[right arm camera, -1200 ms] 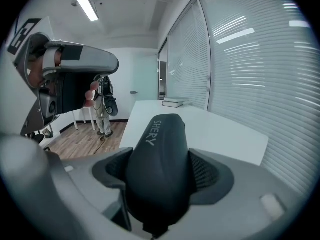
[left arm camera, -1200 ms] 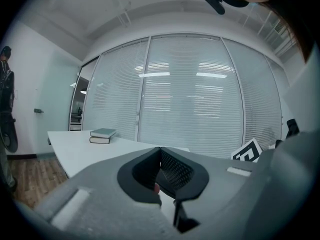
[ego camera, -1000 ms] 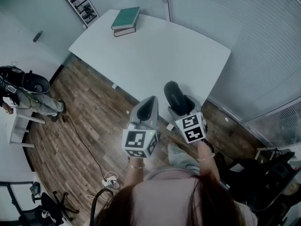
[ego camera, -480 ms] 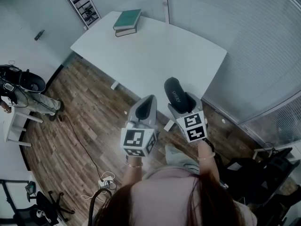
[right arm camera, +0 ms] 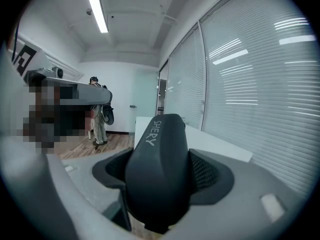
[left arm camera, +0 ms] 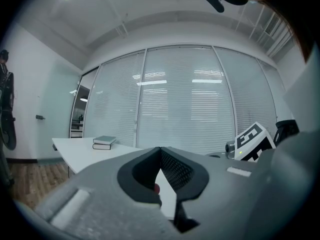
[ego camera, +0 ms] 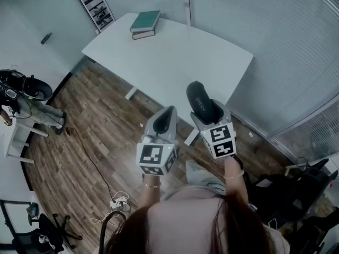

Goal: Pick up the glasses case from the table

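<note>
Looking down from my head, my right tongs (ego camera: pixel 205 112) hold the black glasses case (ego camera: pixel 198 100) up over the near edge of the white counter (ego camera: pixel 175 57), so the pick-up looks done; only two books (ego camera: pixel 145 24) lie at its far end. My left tongs' (left arm camera: pixel 160 151) view shows their jaws pressed together, holding nothing. My right tongs' view shows the case squeezed between both jaws, with nothing in the way.

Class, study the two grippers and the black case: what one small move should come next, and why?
Probably lift the glasses case a little higher with the right gripper and hold it steady. Its jaws are clamped on both sides of the case, which seems already off the table. The left gripper is shut and empty, so it need not act.
</note>
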A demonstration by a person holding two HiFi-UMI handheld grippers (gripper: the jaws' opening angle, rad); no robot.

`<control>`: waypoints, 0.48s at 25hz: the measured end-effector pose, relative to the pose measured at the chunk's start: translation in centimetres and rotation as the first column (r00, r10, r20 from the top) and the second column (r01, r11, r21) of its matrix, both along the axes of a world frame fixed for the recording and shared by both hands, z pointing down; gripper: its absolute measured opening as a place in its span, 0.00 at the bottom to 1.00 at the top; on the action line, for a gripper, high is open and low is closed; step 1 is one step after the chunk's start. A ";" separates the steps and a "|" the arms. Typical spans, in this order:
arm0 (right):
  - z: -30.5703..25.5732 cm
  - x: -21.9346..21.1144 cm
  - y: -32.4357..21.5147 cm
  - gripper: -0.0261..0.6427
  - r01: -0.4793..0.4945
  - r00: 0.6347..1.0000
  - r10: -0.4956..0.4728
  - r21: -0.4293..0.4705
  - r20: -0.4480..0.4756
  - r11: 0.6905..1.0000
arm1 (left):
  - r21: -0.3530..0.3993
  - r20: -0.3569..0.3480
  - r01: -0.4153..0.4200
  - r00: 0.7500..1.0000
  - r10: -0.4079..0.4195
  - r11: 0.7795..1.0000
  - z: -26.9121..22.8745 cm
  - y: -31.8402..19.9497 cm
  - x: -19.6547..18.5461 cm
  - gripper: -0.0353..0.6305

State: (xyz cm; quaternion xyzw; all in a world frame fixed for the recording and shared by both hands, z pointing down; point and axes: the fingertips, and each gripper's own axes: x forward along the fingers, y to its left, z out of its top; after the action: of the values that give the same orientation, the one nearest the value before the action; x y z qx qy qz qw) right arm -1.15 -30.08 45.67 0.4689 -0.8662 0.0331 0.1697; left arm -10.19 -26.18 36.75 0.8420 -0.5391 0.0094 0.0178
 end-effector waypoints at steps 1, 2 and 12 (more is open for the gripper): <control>-0.3 0.0 0.3 0.56 -0.001 1.000 0.001 0.005 0.003 1.000 | 0.001 0.001 0.000 1.000 0.000 1.000 0.0 0.3 0.0 0.07; -0.5 0.0 0.7 0.56 -0.003 1.000 0.002 0.011 0.005 1.000 | 0.002 0.003 0.000 1.000 0.000 1.000 0.0 0.7 0.0 0.07; -2.3 0.1 3.7 0.56 -0.014 1.000 0.013 0.063 0.024 0.998 | 0.030 0.004 0.018 1.000 -0.018 0.999 -0.8 3.8 -0.9 0.07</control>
State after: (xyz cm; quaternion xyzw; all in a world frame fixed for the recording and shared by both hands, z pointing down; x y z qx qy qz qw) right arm -1.03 -26.34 43.34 0.4794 -0.8656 0.0124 0.1441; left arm -11.11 -22.39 35.95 0.8373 -0.5467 0.0030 0.0040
